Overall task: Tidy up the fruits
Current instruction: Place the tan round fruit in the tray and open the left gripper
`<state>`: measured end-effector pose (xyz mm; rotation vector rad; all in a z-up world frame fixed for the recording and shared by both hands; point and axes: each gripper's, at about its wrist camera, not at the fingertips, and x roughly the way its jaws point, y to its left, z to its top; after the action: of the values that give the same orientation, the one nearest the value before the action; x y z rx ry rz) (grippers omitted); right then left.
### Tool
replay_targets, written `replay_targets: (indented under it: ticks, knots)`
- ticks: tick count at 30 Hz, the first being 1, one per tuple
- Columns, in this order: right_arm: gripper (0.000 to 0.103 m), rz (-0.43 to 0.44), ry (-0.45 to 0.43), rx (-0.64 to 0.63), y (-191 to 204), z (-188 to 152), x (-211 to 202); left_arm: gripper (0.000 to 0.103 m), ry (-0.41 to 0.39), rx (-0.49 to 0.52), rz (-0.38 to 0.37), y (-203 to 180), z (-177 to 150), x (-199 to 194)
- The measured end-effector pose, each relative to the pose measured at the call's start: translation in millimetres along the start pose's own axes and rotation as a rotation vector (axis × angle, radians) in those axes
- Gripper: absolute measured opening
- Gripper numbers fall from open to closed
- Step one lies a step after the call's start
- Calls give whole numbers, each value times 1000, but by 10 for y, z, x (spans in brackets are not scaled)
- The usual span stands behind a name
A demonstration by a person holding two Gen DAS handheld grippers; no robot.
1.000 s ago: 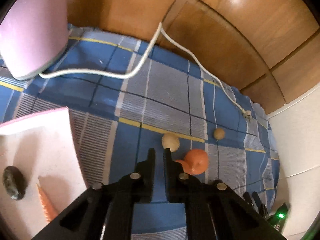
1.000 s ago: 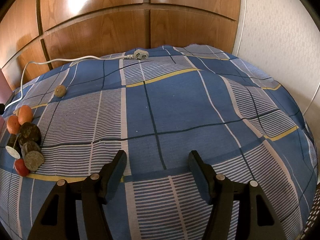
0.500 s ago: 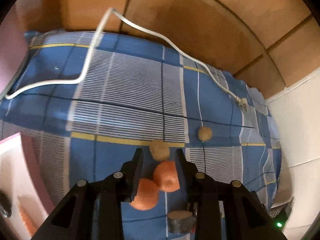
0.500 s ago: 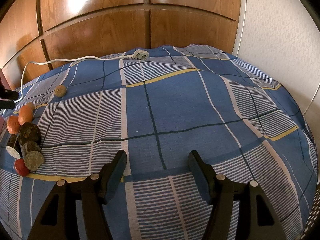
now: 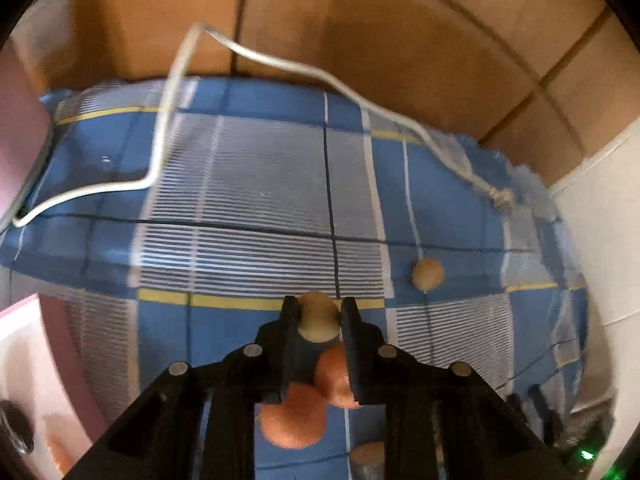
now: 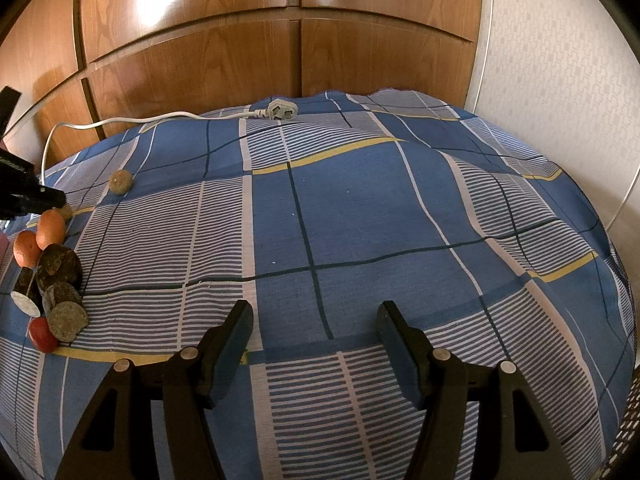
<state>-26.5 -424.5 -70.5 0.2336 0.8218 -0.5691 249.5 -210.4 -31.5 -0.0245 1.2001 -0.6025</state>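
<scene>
Jaws of left gripper (image 5: 319, 316) clamped on tan fruit (image 5: 318, 318); right gripper (image 6: 315, 322) jaws spread, empty

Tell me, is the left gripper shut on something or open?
Shut: the left gripper clamps the small tan fruit between both fingertips.

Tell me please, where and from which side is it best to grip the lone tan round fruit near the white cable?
Probably across the widest middle of the lone tan fruit, coming from above. It is small and round, sits apart from the pile on flat blue checked cloth, and nothing crowds its sides.
</scene>
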Motion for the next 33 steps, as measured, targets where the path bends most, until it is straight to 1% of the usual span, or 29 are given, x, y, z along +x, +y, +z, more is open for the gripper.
replay_targets:
  ticks: [1,3,5,9,11,14,16,18,20,23,26,28,29,31,33]
  knots:
    - [66,0,0,0,1,2,1,21,-33,-6,-4,42,-27,-123]
    - [66,-1,0,-1,2,0,1,21,-72,-19,1,111,-70,-288]
    - [66,-1,0,-1,3,1,2,22,-125,-62,-32,265,-130,-526]
    - [66,-1,0,-1,1,4,5,22,-202,-131,-23,622,-295,-925]
    - [66,-3,-1,-2,2,2,4,22,-239,-148,24,840,-410,-1129]
    - [66,-4,-1,-3,6,4,3,22,-271,-180,83,1161,-565,-1313]
    - [66,-5,-2,-4,9,5,2,22,-280,-217,112,1400,-655,-1386]
    - [66,-5,-2,-4,8,6,0,22,-292,-238,143,1558,-724,-1411]
    - [66,-6,-2,-6,7,6,-2,22,-287,-270,153,1741,-783,-1425]
    - [66,-8,-2,-8,4,7,-1,22,-275,-302,175,1907,-869,-1385]
    - [66,-9,-2,-9,4,9,2,22,-268,-329,187,1980,-955,-1321]
    - [66,-9,-2,-9,6,6,0,25,-285,-358,190,2028,-1003,-1336]
    - [66,-9,-2,-9,6,6,0,32,-296,-380,187,2061,-1034,-1362]
    - [66,-9,-2,-8,7,6,1,40,-317,-407,196,2101,-1082,-1440]
    - [66,-9,-2,-9,9,6,1,40,-338,-424,215,2114,-1149,-1547]
